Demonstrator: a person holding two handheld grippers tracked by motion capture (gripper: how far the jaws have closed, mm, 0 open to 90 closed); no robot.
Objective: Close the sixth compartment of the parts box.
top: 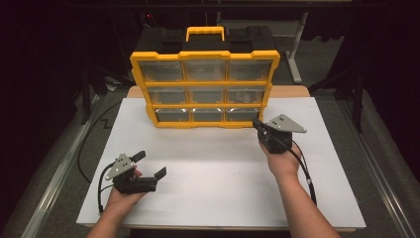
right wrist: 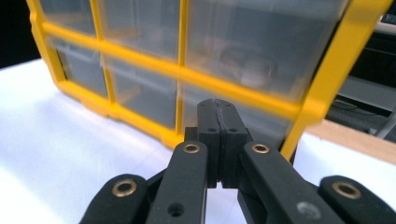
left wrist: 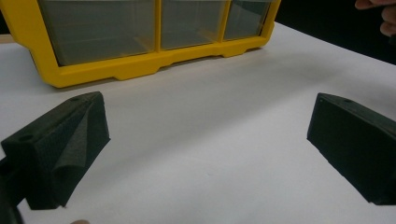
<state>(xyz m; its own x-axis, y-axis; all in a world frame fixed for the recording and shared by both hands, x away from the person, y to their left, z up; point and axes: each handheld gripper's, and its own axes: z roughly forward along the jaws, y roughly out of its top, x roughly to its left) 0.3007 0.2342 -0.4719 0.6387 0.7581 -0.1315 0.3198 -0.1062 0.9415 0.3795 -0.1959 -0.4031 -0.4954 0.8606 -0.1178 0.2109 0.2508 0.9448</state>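
Observation:
A yellow organiser case [top: 205,87] with clear drawers in three rows stands upright at the back of the white board. My right gripper [top: 257,123] is shut with nothing between its jaws, its tip close to the case's bottom right drawer [top: 242,114]. In the right gripper view the shut jaws [right wrist: 220,116] point at that drawer [right wrist: 243,121]; whether they touch it I cannot tell. My left gripper [top: 150,164] rests low on the board at the front left, open and empty. In the left gripper view its fingers [left wrist: 65,144] stand wide apart, facing the case's bottom row [left wrist: 154,28].
The white board [top: 218,168] lies on a wooden table whose edge [top: 292,91] shows behind the case. A black cable [top: 304,171] trails from the right gripper along the forearm. Dark floor and a table leg [top: 295,49] lie beyond.

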